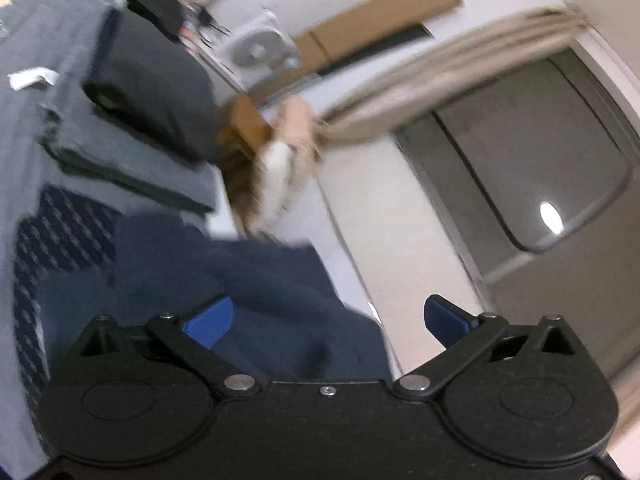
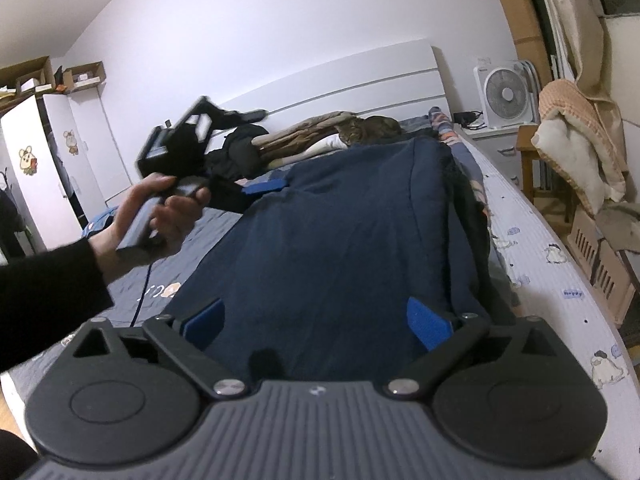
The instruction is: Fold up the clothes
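A navy blue garment [image 2: 344, 232] lies spread lengthwise on the bed, reaching toward the headboard. My right gripper [image 2: 316, 326] hovers over its near end, open, with the pads apart and only flat cloth below them. A hand in a black sleeve [image 2: 160, 208] holds the left gripper at the garment's left edge, and one blue finger [image 2: 264, 189] lies against the cloth there. In the left wrist view, which is rolled and blurred, my left gripper [image 1: 327, 322] is open over the navy garment [image 1: 260, 280] with nothing between its pads.
Folded dark clothes [image 1: 132, 92] are stacked on the bed beside a patterned cloth [image 1: 60, 232]. A cat [image 2: 368, 130] and a heap of clothes [image 2: 248, 148] lie by the headboard. A box fan [image 2: 504, 94] and draped blankets [image 2: 576, 148] stand right of the bed, a wardrobe [image 2: 36, 176] left.
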Demonstrator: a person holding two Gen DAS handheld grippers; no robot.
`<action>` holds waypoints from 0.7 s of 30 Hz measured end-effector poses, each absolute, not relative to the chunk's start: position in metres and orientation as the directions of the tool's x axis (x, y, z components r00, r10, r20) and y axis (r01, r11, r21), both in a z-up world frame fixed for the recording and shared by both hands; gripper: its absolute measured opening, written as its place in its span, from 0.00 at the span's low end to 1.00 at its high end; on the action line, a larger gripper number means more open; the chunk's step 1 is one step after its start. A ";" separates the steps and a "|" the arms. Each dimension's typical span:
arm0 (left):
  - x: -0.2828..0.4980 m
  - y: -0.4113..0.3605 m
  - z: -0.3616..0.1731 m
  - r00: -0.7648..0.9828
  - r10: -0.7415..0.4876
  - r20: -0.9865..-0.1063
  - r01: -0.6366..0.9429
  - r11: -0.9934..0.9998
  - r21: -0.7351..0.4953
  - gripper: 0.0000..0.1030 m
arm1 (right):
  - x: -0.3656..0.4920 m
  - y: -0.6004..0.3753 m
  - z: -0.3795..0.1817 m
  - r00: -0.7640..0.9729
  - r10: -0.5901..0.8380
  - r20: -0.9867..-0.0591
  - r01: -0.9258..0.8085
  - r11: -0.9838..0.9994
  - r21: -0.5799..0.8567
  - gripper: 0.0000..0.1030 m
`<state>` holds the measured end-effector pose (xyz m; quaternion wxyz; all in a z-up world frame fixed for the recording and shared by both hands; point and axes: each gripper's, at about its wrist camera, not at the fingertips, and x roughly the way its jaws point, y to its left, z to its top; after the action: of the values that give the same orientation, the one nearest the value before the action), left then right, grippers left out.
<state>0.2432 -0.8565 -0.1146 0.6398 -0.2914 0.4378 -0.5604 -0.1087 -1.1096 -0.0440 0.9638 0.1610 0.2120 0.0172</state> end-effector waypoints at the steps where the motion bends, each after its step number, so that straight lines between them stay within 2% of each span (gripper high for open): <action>1: 0.248 -0.859 -0.115 0.011 -0.971 -0.239 0.453 0.218 -0.865 1.00 | -0.108 -1.110 -0.044 0.909 0.103 -0.403 0.033 0.948 0.318 0.96; 5: 0.257 -0.867 -0.096 0.130 -0.950 -0.282 0.471 0.310 -0.826 1.00 | -0.106 -1.111 -0.043 0.909 0.103 -0.404 0.036 0.946 0.321 0.97; 9: 0.232 -0.841 -0.069 0.040 -0.988 -0.147 0.517 0.146 -0.844 1.00 | -0.107 -1.113 -0.044 0.909 0.109 -0.403 0.037 0.941 0.337 0.99; 11: 0.206 -0.838 -0.059 -0.051 -0.991 -0.126 0.562 0.076 -0.824 1.00 | -0.108 -1.115 -0.044 0.910 0.114 -0.399 0.036 0.936 0.349 0.99; 14: 0.171 -0.861 -0.060 -0.192 -0.962 -0.193 0.613 0.036 -0.789 1.00 | -0.107 -1.114 -0.043 0.909 0.113 -0.401 0.039 0.935 0.351 1.00; 16: 0.160 -0.887 -0.070 -0.224 -0.933 -0.280 0.642 0.075 -0.763 1.00 | -0.106 -1.112 -0.043 0.908 0.106 -0.404 0.043 0.938 0.343 1.00; 18: 0.162 -0.909 -0.080 -0.212 -0.911 -0.354 0.647 0.141 -0.750 1.00 | -0.106 -1.110 -0.042 0.907 0.100 -0.409 0.047 0.942 0.334 1.00; 21: 0.179 -0.932 -0.087 -0.159 -0.905 -0.394 0.628 0.215 -0.748 1.00 | -0.106 -1.109 -0.043 0.907 0.099 -0.410 0.043 0.945 0.324 1.00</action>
<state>0.1789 -0.9320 -0.0875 0.6307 -0.1516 0.4582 -0.6077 -0.1060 -1.1088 -0.0426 0.9623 0.1653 0.2153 0.0144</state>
